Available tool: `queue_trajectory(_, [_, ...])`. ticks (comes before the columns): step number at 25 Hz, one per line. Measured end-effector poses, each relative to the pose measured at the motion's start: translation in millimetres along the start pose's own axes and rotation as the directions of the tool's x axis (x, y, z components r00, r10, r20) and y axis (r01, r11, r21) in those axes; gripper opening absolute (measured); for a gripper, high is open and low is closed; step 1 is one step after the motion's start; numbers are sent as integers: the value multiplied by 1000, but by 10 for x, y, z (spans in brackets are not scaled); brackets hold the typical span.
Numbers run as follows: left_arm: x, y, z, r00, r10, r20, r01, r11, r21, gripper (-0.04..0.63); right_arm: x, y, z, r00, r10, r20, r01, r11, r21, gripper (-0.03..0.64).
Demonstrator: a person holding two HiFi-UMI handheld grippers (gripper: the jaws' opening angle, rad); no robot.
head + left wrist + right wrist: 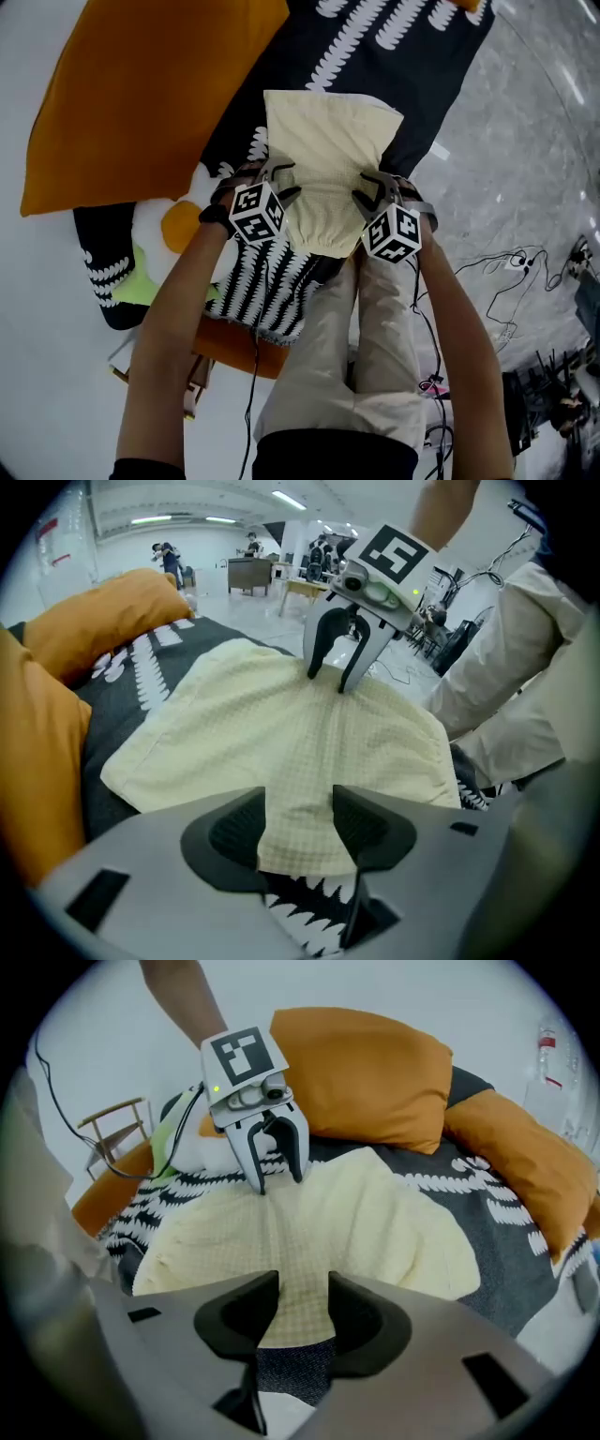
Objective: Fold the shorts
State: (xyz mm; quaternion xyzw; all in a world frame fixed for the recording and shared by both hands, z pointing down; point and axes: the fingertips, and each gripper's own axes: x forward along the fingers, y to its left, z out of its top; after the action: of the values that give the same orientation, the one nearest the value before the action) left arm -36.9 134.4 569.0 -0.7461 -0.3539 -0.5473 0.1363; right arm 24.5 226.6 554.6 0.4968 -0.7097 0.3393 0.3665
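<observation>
Lying spread on a dark patterned blanket [403,66], near the pillow [150,84] and just right of it in the head view: pale yellow shorts [323,150], flat, long axis running away from the person. Set at the shorts' end that reaches below the pillow's lower corner: both tongs, pointed steeply down, tips at the cloth. On the pillow side, left tongs [278,180], parted to a middling gap, with the end of the shorts lying loose in that gap, not pinched. On the side away from the pillow, right tongs [367,192], parted likewise, with the same edge of cloth between the pads, slack and unsqueezed. Between the two tongs, a smooth stretch of fabric. Past that end, farther still from the pillow, black-and-white zigzag cloth [309,921] showing under the edge. Whole of the shorts resting on the blanket.
</observation>
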Motion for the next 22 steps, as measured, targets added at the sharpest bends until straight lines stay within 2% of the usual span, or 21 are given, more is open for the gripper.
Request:
queue_trajectory(3, [-114,-66,19,1000,-9,15,8,997,73,235,-88,34,93,999,-20,28,20,1000,5,184])
queue_trajectory(7, [21,-172,-317,993,-62,-102,77,986,145,244,67,166,-103,999,3,-50,-6,999,-45,202])
queue_trajectory(11, [223,-115,-407,988,-39,-146,62,986,154,256,321,153,-234,991,-2,-135,-12,995,-99,221])
queue_trajectory(18, [235,-88,-375,992,-13,-127,35,984,172,258,402,139,-239,982,-26,-188,3,993,-118,216])
queue_trajectory(20, [225,-67,-370,990,1,-143,25,984,175,249,419,160,-237,975,-10,-221,-15,994,-108,199])
queue_trajectory(21, [213,-54,-350,989,11,-145,16,983,182,229,418,168,-233,971,6,-240,-31,994,-102,171])
queue_trajectory(22, [193,-47,-318,990,23,-139,4,981,195,189,405,168,-229,967,18,-254,-43,994,-96,116])
